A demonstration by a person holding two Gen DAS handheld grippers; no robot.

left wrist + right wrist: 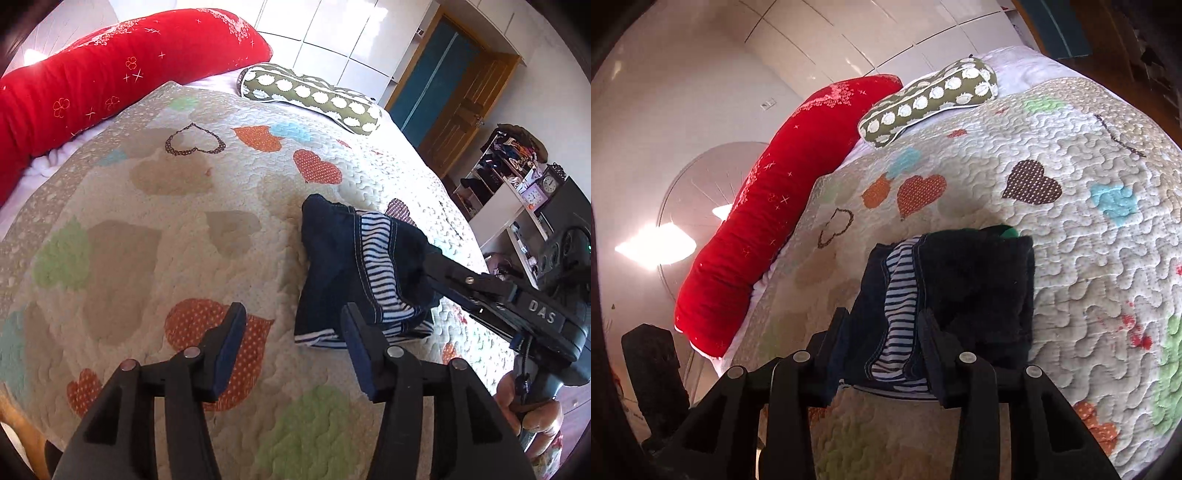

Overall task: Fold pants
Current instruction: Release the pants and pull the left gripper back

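Observation:
The pants [343, 273] are small dark navy ones with a blue-and-white striped lining, bunched into a folded heap on the quilt; they also show in the right wrist view [960, 295]. My left gripper [293, 347] is open and empty, just in front of and left of the heap. My right gripper [882, 350] has its jaws around the near edge of the pants and looks closed on the fabric. In the left wrist view it [491, 295] reaches in from the right, its fingertips hidden in the cloth.
The bed is covered by a cream quilt with coloured hearts [184, 221]. A long red pillow [92, 85] and a green spotted bolster [314, 96] lie at the head. A shelf unit with clutter and clocks [517, 184] stands right of the bed.

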